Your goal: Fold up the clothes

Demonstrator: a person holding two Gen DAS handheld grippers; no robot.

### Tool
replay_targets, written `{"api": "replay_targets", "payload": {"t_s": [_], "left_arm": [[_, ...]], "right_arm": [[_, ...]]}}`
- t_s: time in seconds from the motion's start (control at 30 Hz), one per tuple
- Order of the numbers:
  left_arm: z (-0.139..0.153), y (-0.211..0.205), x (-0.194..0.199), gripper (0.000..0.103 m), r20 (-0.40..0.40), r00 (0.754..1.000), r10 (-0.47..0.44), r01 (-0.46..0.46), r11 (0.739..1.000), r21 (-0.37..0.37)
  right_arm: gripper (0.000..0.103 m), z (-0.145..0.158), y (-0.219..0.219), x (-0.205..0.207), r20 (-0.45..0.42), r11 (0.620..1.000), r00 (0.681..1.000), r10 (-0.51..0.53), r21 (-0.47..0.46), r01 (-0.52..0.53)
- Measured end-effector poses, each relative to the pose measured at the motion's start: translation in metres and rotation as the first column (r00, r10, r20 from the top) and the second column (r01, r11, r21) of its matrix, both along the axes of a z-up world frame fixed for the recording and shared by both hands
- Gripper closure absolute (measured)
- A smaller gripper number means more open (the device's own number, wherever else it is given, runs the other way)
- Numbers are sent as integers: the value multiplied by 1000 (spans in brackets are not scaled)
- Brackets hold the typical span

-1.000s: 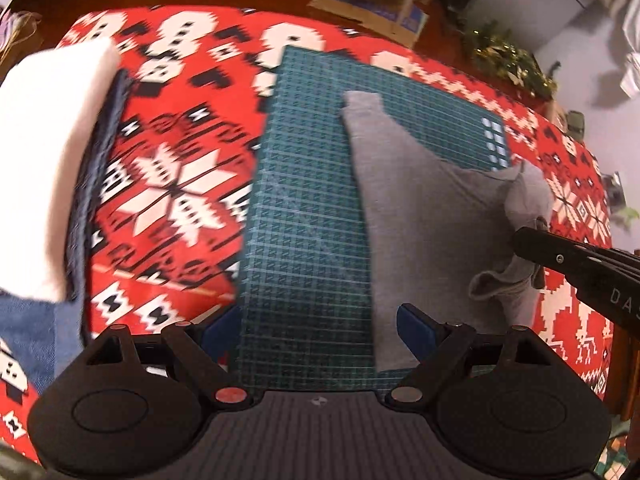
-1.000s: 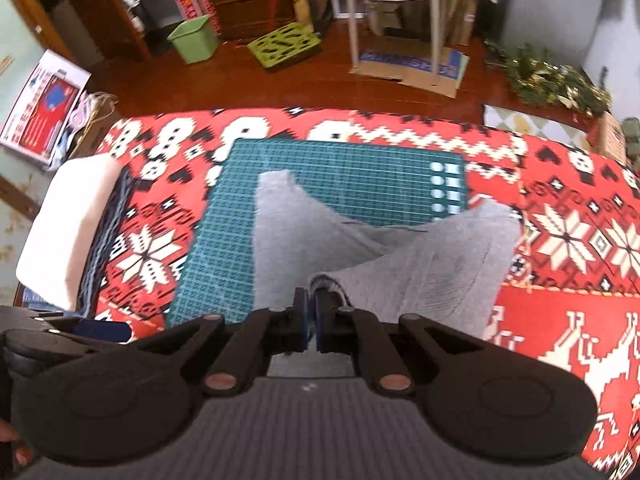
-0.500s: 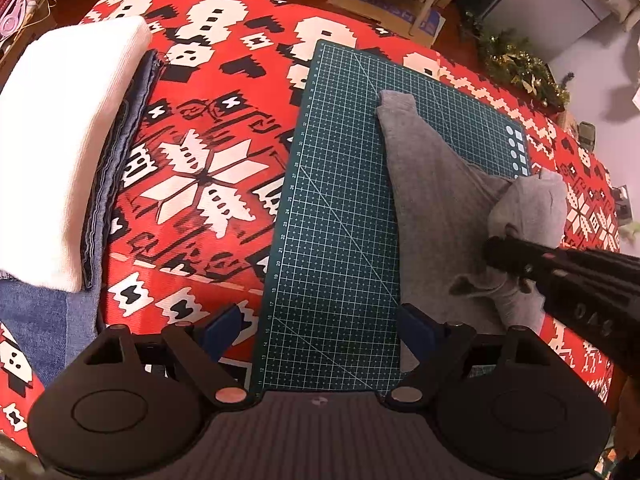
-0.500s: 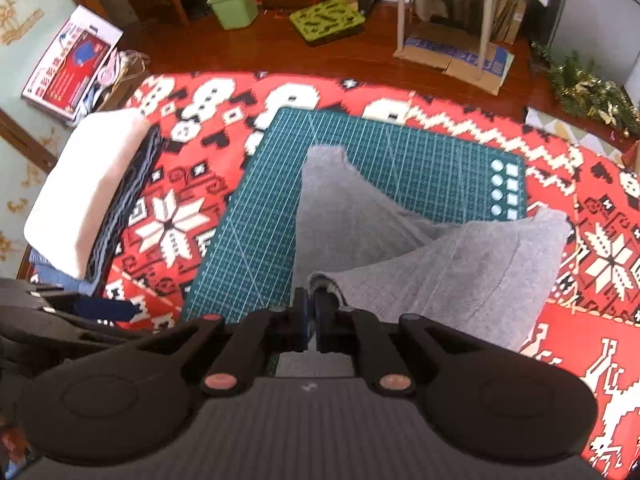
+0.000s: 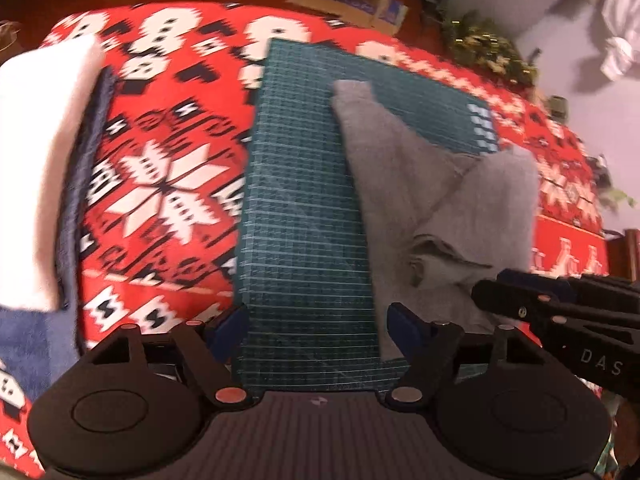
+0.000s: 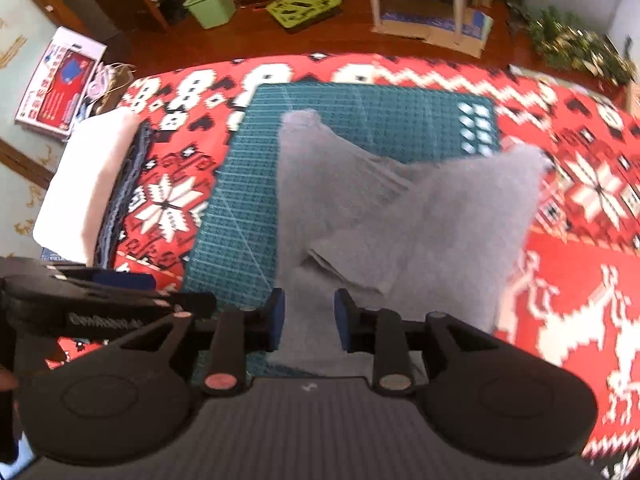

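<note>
Setting: On a table under a red, white and black patterned knit cloth (image 6: pixel 592 248), a dark green gridded cutting mat (image 6: pixel 240 216) lay flat, and most of the work sat on it.

Garment: A soft grey knit garment (image 6: pixel 360 200) lay on the right part of the mat, its right edge spilling onto the patterned cloth. One narrow end reached toward the far side of the mat; a broad flap was folded diagonally over the body, leaving a thick creased edge (image 6: pixel 344 272) near the front.

Right gripper: The black two-finger right gripper with blue pads (image 6: pixel 309 318) hovered low over the near part of the garment. Its jaws stood partly apart, with grey fabric showing in the gap and below it. Nothing was pinched between the pads (image 6: pixel 278 316); whether they brushed the cloth could not be told. In the left wrist view it appeared from the side (image 5: pixel 496 292), its tip just at the bunched front edge of the garment (image 5: pixel 440 208).

Left gripper: The matching left gripper (image 5: pixel 316 326) was spread wide, holding nothing. It hung above the near edge of the mat (image 5: pixel 304 216), its right pad (image 5: pixel 404 326) just beside the garment's left edge.

Stack: At the table's left end, a folded white cloth (image 6: pixel 84 188) rested on folded dark blue and denim pieces (image 5: pixel 76 200), well apart from the grey garment.

Sharpness: Both views were blurred.
</note>
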State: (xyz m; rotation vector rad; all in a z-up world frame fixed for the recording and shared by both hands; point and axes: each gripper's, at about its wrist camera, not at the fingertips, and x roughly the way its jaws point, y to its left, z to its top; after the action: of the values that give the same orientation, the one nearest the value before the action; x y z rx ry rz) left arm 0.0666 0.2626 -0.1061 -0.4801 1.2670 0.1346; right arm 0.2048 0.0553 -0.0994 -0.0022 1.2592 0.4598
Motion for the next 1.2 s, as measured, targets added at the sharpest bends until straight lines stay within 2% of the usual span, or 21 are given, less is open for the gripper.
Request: {"api": "replay_targets", "payload": {"t_s": [0.1,0.27,0.3,0.4,0.5,0.7,0.73,0.8,0.87,0.9,0.93,0.97,1.0,1.1,1.17,1.2], "left_arm": [[-1,-9,5,33,34,999,-40,41,999,-35],[-14,-34,19,61,76,976,-204,206,978,-25],[-17,-39,21,63,83,968,-236,238,971,-20],[-23,-52,26,63,114,939,-326,325,945,25],[-29,-65,31,63,122,896,-428,417,903,105],[-34,-84,34,66,141,819,-556,534,829,166],[-37,-86,34,71,133,815,-564,542,823,168],[-41,-87,35,81,121,812,-572,551,818,167],[-42,-89,35,96,117,810,-575,555,815,168],[-41,-89,35,98,122,806,-579,559,813,163],[-38,-90,34,101,131,803,-581,562,812,155],[-35,-90,33,102,142,801,-581,564,813,147],[-31,-90,33,102,152,799,-582,566,813,138],[-17,-92,30,102,160,803,-575,562,818,123],[-9,-90,29,102,162,827,-539,532,842,85],[-5,-88,28,102,164,845,-509,509,859,42]], "right_arm": [[72,-5,-21,-3,-18,999,999,-41,-25,40],[72,-18,-45,-10,-59,996,995,-86,-43,84],[72,-21,-49,-12,-67,995,993,-95,-47,92],[72,-26,-58,-17,-78,993,990,-113,-49,110],[72,-28,-61,-21,-75,992,990,-120,-50,116],[72,-37,-63,-25,-31,988,997,-73,-142,68],[72,-40,-63,-26,-30,986,998,-63,-155,57],[72,-47,-63,-27,-27,983,999,-47,-179,42],[73,-53,-63,-28,-19,978,999,-43,-204,38],[73,-55,-64,-28,-13,977,999,-44,-209,41],[77,-56,-65,-28,-9,976,999,-48,-215,45],[93,-58,-66,-28,-10,974,999,-51,-220,47],[97,-59,-68,-28,-14,973,998,-55,-225,51],[97,-57,-77,-28,-17,973,996,-86,-214,80],[97,-55,-82,-28,-17,974,995,-100,-204,95],[97,-54,-84,-27,-16,974,995,-103,-202,98]]}}
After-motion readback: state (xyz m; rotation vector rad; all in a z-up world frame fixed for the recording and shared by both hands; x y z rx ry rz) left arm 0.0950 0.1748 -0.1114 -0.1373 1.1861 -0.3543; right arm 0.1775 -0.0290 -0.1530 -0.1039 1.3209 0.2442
